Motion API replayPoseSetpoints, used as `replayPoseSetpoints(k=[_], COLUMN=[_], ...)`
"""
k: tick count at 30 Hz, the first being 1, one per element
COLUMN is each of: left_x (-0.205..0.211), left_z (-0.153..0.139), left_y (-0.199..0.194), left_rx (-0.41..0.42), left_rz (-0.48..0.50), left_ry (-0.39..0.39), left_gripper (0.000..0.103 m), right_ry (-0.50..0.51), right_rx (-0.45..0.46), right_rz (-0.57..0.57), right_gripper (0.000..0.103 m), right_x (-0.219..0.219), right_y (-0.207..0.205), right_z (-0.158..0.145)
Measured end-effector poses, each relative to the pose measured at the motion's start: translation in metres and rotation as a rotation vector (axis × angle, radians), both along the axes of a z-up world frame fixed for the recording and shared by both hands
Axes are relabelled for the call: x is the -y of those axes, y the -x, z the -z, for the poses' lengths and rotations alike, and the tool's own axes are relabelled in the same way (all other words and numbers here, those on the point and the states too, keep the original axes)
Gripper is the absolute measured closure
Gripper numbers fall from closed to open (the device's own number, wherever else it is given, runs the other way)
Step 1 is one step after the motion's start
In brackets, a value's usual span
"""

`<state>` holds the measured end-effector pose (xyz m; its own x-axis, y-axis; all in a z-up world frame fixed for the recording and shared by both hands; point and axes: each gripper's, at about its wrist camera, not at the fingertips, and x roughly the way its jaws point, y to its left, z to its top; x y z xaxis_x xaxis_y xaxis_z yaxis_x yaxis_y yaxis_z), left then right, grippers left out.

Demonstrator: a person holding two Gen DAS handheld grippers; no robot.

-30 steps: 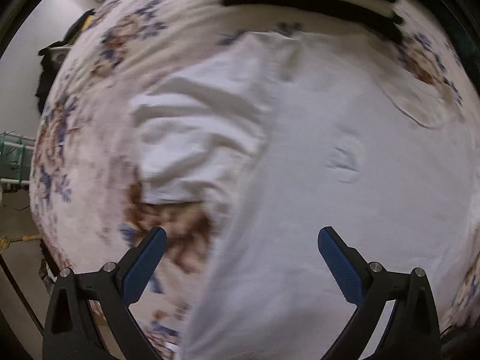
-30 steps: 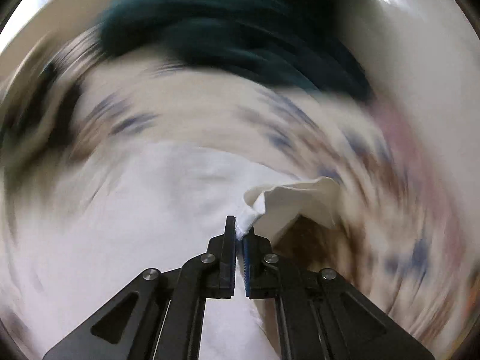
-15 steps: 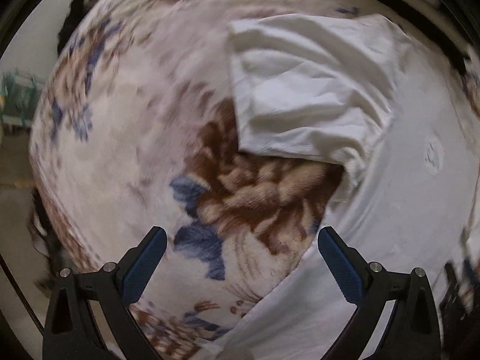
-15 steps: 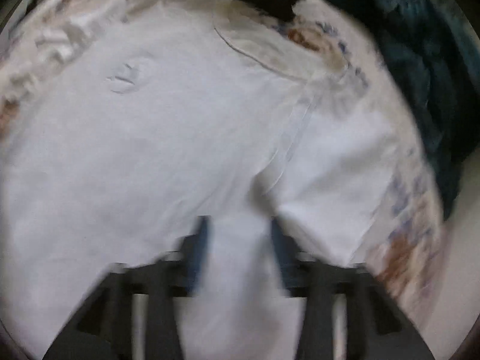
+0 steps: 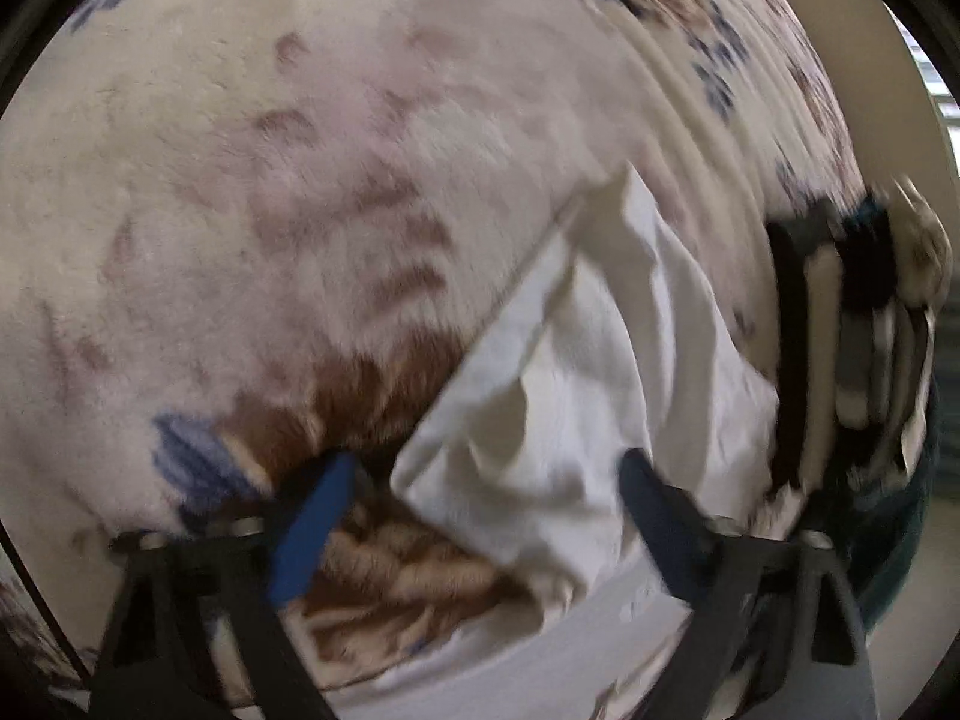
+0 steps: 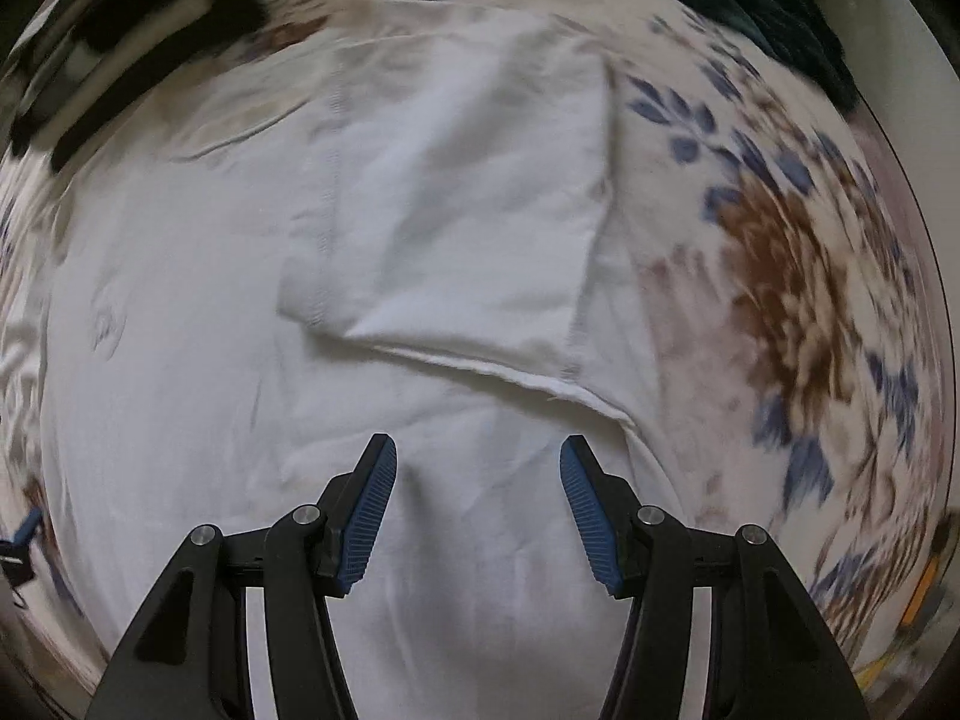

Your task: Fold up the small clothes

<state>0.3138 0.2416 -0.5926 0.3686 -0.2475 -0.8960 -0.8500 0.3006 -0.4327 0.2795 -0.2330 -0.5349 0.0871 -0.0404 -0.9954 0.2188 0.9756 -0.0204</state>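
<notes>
A white T-shirt [image 6: 252, 360] lies flat on a floral fleece blanket [image 6: 780, 276]. Its right sleeve [image 6: 468, 228] is folded in over the body. My right gripper [image 6: 478, 504] is open and empty just above the shirt's body, below the folded sleeve. In the left wrist view the other sleeve [image 5: 576, 396] lies rumpled on the blanket [image 5: 300, 180]. My left gripper [image 5: 480, 516] is open, its blue pads on either side of that sleeve's near edge, not holding it.
A black and white striped garment [image 5: 840, 330] lies past the shirt's collar; it also shows in the right wrist view [image 6: 120, 48]. A dark teal cloth [image 6: 780, 12] is bunched at the blanket's far right edge.
My right gripper has opened and let go of the right sleeve, which now lies folded on the body. My left gripper has swung over to the left sleeve and come close to it.
</notes>
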Motion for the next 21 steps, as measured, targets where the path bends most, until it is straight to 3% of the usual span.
replayPoseSetpoints(k=[1,2,3,6,10,14,18,21], left_x=[0.002,0.003,0.001,0.006,0.034,0.092,0.164,0.211], left_z=[-0.003,-0.006,-0.01,-0.026,-0.064,-0.105,-0.108,-0.085], left_y=[-0.004,-0.007,-0.01,-0.011,-0.027,-0.053,-0.068,-0.075], left_rx=[-0.021,-0.04,-0.043,0.016,0.1,0.247,0.311,0.283], left_rz=[-0.007,0.0,0.012,0.034,0.16,0.385,0.61,0.779], left_ry=[-0.035,-0.064,-0.09,-0.175,-0.337,-0.475,-0.467,-0.35], left_gripper=[0.076,0.091,0.095,0.098,0.099,0.099,0.099,0.095], right_ry=[0.005,0.011,0.018,0.027,0.034,0.059,0.077,0.078], right_rx=[-0.005,-0.011,-0.017,-0.028,-0.032,-0.025,-0.026,-0.037], right_rz=[0.024,0.046,0.06,0.126,0.178,0.186,0.204,0.232], right_gripper=[0.044,0.044,0.044,0.044,0.044,0.044,0.044,0.044], right_x=[0.003,0.007,0.009,0.029,0.047,0.054,0.072,0.076], right_y=[0.002,0.004,0.004,0.009,0.027,0.041,0.046,0.047], right_z=[0.0,0.0,0.0,0.0,-0.006,-0.014,-0.011,-0.007])
